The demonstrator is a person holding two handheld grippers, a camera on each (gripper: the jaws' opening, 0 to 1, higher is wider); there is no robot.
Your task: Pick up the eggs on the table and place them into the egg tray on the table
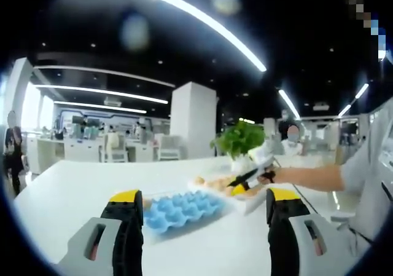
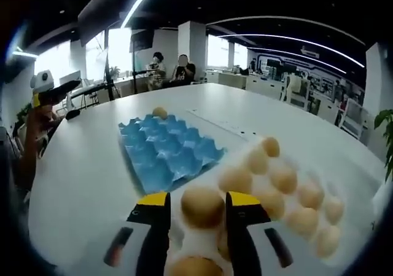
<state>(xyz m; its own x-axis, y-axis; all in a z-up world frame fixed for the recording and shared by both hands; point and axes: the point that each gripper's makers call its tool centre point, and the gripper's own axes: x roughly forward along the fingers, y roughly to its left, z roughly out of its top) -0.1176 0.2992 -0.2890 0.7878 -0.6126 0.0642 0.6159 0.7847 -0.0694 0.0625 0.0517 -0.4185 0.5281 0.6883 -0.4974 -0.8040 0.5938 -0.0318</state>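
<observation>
White table (image 2: 80, 165) bears blue egg tray (image 2: 166, 150), no legible writing.

no legible text, labels, brands, numbers or signs anywhere

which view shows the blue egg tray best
The right gripper view: it looks down on the blue egg tray, so its rows of cups show, with one egg at its far edge. The left gripper view sees the tray low and edge-on between its fingers.
</observation>
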